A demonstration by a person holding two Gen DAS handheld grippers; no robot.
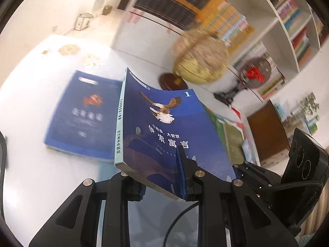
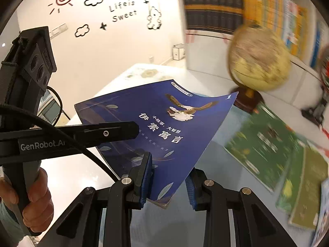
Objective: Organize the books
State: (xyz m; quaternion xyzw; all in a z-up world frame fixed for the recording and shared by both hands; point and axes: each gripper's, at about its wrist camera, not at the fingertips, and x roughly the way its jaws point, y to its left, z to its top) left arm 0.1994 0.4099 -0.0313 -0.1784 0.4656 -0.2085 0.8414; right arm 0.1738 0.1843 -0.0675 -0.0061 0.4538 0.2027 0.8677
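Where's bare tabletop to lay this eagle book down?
Bare white table lies left of the flat blue book, toward the wall. Crowded on the right: green books overlap beside the globe.

A children's reading room or small library: white bookshelves (image 1: pixel 292 26) packed with colourful spines, a globe (image 2: pixel 259 59) on the white table (image 2: pixel 67 177), and playful wall decals (image 2: pixel 123 10) reading "Life is Sweet".
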